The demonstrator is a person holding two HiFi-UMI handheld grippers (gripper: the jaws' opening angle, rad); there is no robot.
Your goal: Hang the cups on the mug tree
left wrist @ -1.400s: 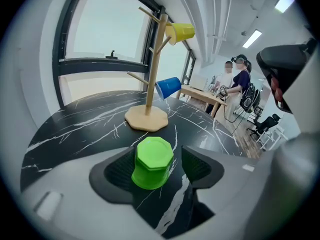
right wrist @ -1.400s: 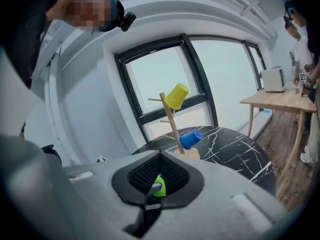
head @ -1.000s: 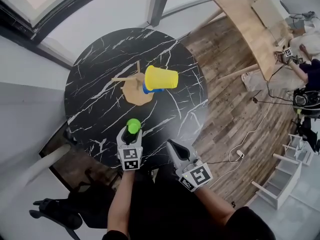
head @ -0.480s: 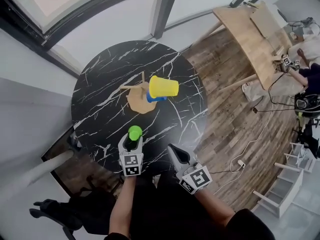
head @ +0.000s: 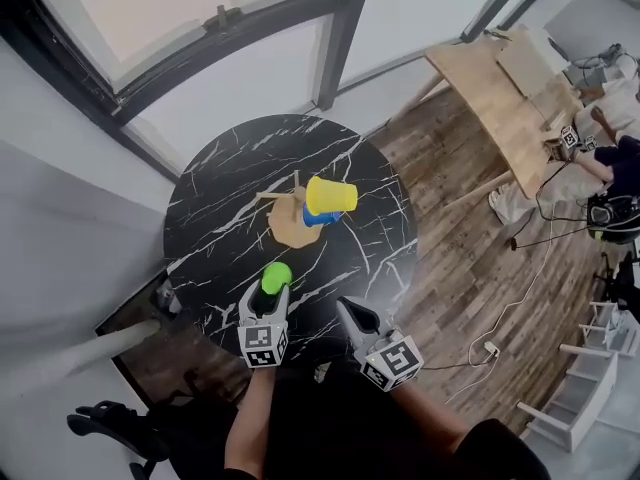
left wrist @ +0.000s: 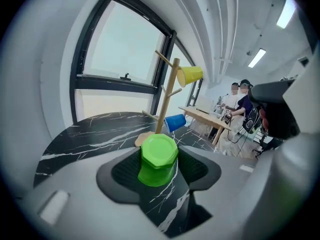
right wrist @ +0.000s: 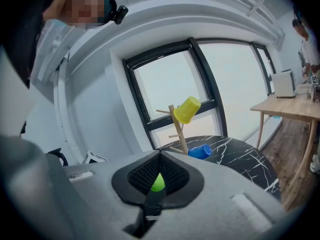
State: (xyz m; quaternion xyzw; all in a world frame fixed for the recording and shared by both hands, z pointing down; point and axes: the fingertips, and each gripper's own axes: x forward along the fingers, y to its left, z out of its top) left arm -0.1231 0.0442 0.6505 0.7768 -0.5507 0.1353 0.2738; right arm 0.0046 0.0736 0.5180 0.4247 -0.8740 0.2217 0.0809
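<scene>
The wooden mug tree stands near the middle of the round black marble table. A yellow cup hangs on one of its upper pegs and a blue cup on a lower one. My left gripper is shut on a green cup, bottom forward, above the table's near edge. In the left gripper view the green cup sits between the pads, with the mug tree beyond it. My right gripper is shut and empty beside it, its shut jaws facing the mug tree.
A large window is behind the table. A wooden table with people at it stands at the far right on the wood floor. Cables and a white shelf frame lie to the right. A black chair base is at lower left.
My left gripper has risen with the green cup. The head view has tipped up, so the table and tree sit lower and smaller in the picture. The right gripper has lifted slightly.
</scene>
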